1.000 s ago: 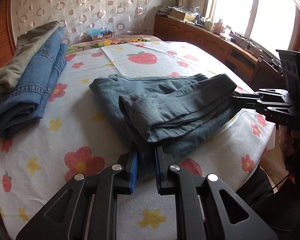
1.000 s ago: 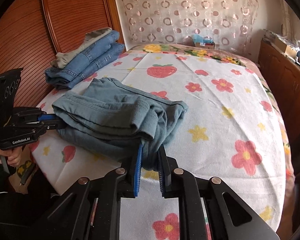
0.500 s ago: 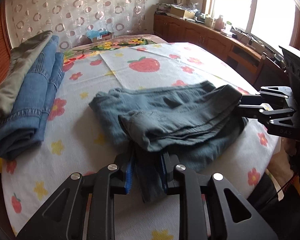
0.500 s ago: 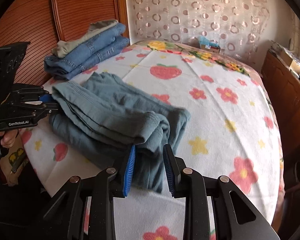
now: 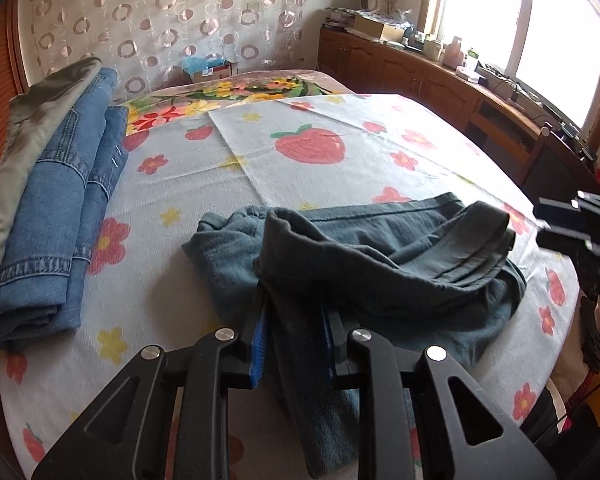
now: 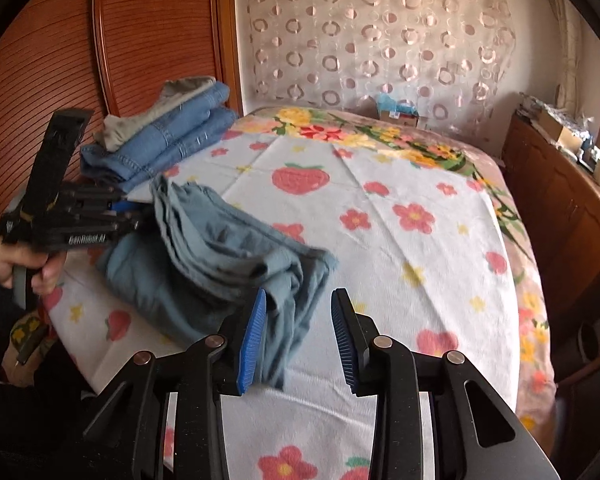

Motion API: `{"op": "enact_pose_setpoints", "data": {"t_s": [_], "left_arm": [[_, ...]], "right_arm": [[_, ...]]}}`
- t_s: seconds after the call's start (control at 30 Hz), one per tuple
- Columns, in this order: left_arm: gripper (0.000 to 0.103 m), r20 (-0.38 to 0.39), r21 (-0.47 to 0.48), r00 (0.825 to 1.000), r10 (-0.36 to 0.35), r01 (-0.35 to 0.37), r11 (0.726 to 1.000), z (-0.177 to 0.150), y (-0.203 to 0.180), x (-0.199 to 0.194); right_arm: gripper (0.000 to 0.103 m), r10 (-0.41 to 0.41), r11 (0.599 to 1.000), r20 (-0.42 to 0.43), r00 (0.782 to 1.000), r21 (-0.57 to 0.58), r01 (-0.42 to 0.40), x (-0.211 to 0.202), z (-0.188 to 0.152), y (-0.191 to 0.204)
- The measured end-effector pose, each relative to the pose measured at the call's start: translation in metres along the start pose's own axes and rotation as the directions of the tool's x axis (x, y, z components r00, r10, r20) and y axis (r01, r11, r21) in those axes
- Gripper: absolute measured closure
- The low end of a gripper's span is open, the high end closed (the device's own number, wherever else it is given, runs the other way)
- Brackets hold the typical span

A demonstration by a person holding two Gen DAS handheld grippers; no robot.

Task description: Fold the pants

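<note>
The folded grey-blue cotton pants (image 5: 380, 264) lay bunched on the white flower-and-strawberry printed bedspread (image 5: 340, 152), near its front edge. The left gripper (image 5: 294, 336) had its blue-padded jaws parted, with a hanging fold of the pants between them; whether the pads pressed the cloth could not be told. The right gripper (image 6: 298, 340) stood released, jaws wide apart, the cloth edge brushing its left pad. A stack of folded blue denim jeans (image 6: 168, 148) sat well apart beside the headboard.
</note>
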State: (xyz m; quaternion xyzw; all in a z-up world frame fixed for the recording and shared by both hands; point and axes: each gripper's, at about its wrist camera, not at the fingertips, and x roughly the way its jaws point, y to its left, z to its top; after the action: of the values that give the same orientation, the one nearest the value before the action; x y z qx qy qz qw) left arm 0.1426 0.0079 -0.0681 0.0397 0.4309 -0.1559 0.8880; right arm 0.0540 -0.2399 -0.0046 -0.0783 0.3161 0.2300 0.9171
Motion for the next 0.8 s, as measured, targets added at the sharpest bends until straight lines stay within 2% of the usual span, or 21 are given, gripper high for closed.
{"op": "enact_pose_setpoints", "data": {"t_s": [0.27,0.37,0.53,0.57,0.6,0.67,0.77,0.8], "left_arm": [[0.080,0.004,-0.025,1.000,-0.001,0.001,1.000,-0.001,0.005,0.001],[0.080,0.010,-0.025,1.000,0.005,-0.005,1.000,-0.001,0.006,-0.001],[0.080,0.033,-0.045,0.999,0.009,-0.007,0.999,-0.001,0.013,-0.009],[0.080,0.035,-0.048,0.999,0.010,-0.008,0.999,-0.001,0.015,-0.009],[0.080,0.034,-0.050,0.999,0.010,-0.009,0.999,-0.002,0.015,-0.009],[0.080,0.035,-0.056,0.999,0.012,-0.010,0.998,-0.002,0.017,-0.008],[0.079,0.048,-0.070,0.999,0.003,0.000,0.998,-0.002,0.020,-0.011],[0.072,0.055,-0.072,0.999,0.001,0.002,0.997,-0.002,0.021,-0.012]], "right_arm": [[0.068,0.044,0.997,-0.059,0.997,-0.053,-0.047,0.027,0.002,0.007],[0.068,0.054,0.995,-0.037,0.998,-0.086,-0.057,0.040,0.015,0.011],[0.069,0.073,0.995,-0.025,0.997,-0.070,-0.075,0.060,0.036,-0.002],[0.087,0.096,0.994,-0.023,0.995,-0.059,-0.097,0.065,0.038,-0.004],[0.095,0.132,0.990,-0.032,0.991,-0.042,-0.133,0.069,0.038,-0.008],[0.096,0.157,0.988,-0.024,0.987,-0.010,-0.157,0.073,0.039,-0.017],[0.096,0.061,0.997,0.019,0.998,0.055,-0.062,0.074,0.043,-0.031],[0.096,0.048,0.995,0.028,0.998,0.084,-0.050,0.074,0.042,-0.035]]}}
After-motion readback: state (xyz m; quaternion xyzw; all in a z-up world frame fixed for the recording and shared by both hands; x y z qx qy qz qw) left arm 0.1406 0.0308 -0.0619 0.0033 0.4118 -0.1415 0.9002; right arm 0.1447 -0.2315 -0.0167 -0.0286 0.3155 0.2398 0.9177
